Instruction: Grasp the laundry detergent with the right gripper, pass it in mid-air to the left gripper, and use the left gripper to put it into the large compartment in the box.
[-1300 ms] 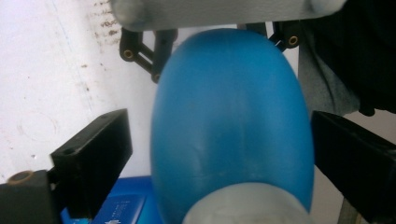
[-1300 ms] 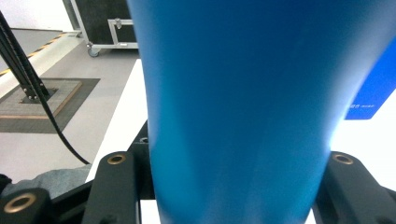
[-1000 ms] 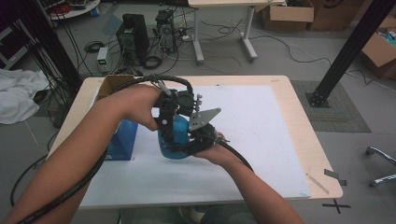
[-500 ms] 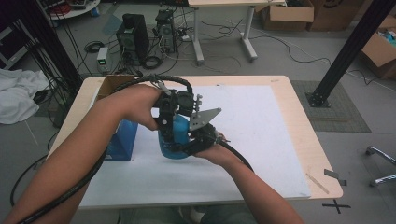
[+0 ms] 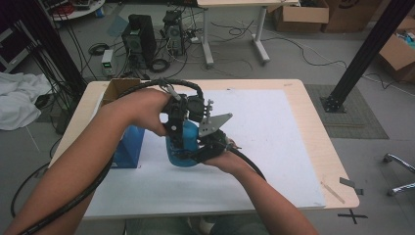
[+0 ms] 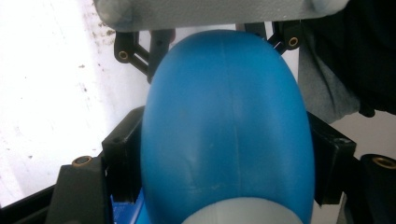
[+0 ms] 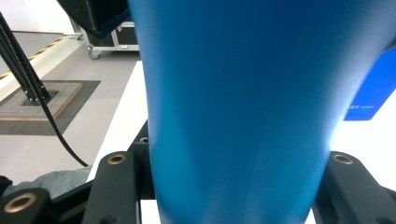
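mostly white table [image 5: 274, 147], cluttered grey floor [image 5: 313, 54]

Blue plastic bottle [image 5: 182, 147]: smooth, rounded body with a faint mould seam and a pale end. Stands roughly upright on the white sheet, left of the desk's centre, nearer the left edge, held between both sets of jaws.

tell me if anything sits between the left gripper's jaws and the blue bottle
Nothing visible does. The left gripper has just been closing its jaws, which now lie against the sides of the blue bottle; the right gripper holds it too.
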A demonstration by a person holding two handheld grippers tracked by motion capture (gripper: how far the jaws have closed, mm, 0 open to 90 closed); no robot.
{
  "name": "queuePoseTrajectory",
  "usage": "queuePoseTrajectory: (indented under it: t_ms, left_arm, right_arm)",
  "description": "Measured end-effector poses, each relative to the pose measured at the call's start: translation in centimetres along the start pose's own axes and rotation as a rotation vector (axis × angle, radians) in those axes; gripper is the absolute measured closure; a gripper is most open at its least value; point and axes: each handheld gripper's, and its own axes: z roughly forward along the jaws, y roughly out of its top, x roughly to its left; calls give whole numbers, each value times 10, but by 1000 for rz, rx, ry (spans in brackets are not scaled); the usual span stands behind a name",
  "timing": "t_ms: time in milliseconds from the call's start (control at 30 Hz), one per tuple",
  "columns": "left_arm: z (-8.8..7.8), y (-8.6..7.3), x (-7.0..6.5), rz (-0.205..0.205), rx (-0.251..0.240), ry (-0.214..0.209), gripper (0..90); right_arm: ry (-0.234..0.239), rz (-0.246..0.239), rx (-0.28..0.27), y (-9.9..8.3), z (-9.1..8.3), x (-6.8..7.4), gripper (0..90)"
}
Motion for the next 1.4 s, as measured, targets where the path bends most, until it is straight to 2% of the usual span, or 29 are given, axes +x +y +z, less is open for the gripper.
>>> queuePoseTrajectory:
  t_ms: [367, 533, 667, 900, 933, 967, 1167, 1200, 1233, 1300, 1400]
  left_arm:
    - [0, 1, -1, 1, -10, 0, 359]
    - [-1, 3, -1, -3, 5, 13, 381]
    - [-1, 4, -4, -28, 6, 23, 388]
    - [-3, 5, -7, -26, 24, 46, 395]
    - [-4, 6, -7, -27, 20, 48, 395]
    - [-4, 6, -7, -27, 20, 48, 396]
    - [-3, 9, -6, -30, 30, 44, 396]
    - [-3, 9, -6, -32, 25, 47, 397]
    - [-3, 9, -6, -32, 25, 47, 397]
    - [-4, 9, -5, -40, 19, 47, 396]
    - [-10, 7, -3, -50, 5, 43, 397]
  right_arm:
    - [-1, 1, -6, 0, -1, 0, 456]
    - [1, 8, -5, -1, -2, 1, 456]
    - [12, 2, -10, -1, -3, 1, 451]
    - [-2, -2, -20, -1, -4, 3, 436]
    - [-6, 18, -21, -2, -5, 4, 433]
    - [-6, 18, -21, -2, -5, 4, 433]
    - [-15, -3, -25, -2, -5, 3, 428]
    - [-6, 17, -20, -3, -6, 4, 424]
    - [-6, 17, -20, -3, -6, 4, 424]
    - [-7, 27, -26, -4, -8, 4, 417]
    - [2, 28, -32, -5, -8, 2, 358]
